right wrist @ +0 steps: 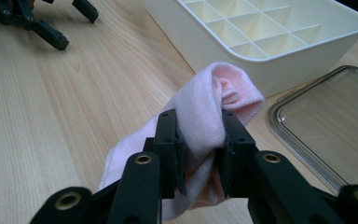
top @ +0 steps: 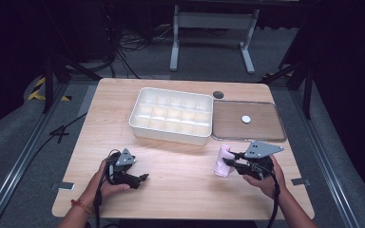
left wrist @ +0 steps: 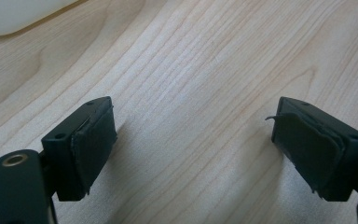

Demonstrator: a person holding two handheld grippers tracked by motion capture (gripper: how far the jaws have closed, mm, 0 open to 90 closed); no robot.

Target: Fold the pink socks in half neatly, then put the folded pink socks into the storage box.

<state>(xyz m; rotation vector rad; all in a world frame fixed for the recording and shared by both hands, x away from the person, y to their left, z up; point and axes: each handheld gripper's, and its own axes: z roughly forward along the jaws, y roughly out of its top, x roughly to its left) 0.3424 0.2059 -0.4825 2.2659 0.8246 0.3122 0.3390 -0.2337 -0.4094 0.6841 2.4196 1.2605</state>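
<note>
My right gripper (top: 231, 159) is shut on a rolled pale pink cloth (top: 223, 161) at the right front of the wooden table. In the right gripper view the pink cloth (right wrist: 200, 121) bulges out between the two black jaws of my right gripper (right wrist: 200, 154). A white tray with several compartments (top: 172, 115) stands at the back middle. My left gripper (top: 140, 180) rests at the left front, open, with nothing between its jaws. In the left gripper view my left gripper (left wrist: 196, 140) has its jaws wide apart over bare wood.
A clear lid (top: 247, 120) with a white round disc (top: 245, 119) lies flat to the right of the tray. A dark round hole (top: 218, 94) is in the table behind them. Bare wood lies between the two grippers.
</note>
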